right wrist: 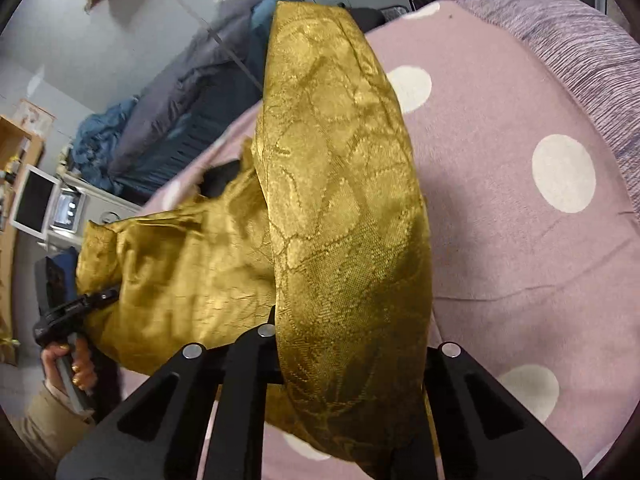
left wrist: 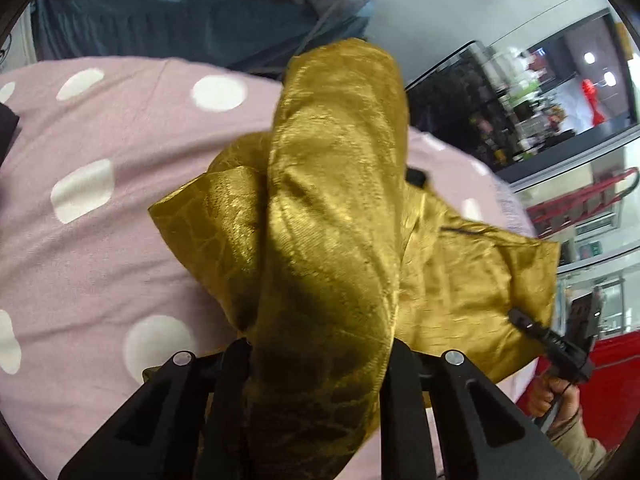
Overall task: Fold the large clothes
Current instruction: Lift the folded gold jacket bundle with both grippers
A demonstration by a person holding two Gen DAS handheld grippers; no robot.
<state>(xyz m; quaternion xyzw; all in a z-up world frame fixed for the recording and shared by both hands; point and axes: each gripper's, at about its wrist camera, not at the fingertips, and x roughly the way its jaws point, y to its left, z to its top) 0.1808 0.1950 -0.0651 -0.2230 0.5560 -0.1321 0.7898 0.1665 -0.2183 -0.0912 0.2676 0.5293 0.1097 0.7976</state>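
A shiny golden patterned garment is lifted off a pink bed sheet with white dots. My left gripper is shut on a thick fold of the garment, which drapes over its fingers and hides the tips. My right gripper is likewise shut on another fold of the same garment, above the pink sheet. The right gripper also shows at the garment's right corner in the left wrist view. The left gripper shows at the garment's left corner in the right wrist view.
A dark blue and grey duvet pile lies beyond the bed, also in the right wrist view. A shelf of items stands at the right. A white appliance and screen stand at the left.
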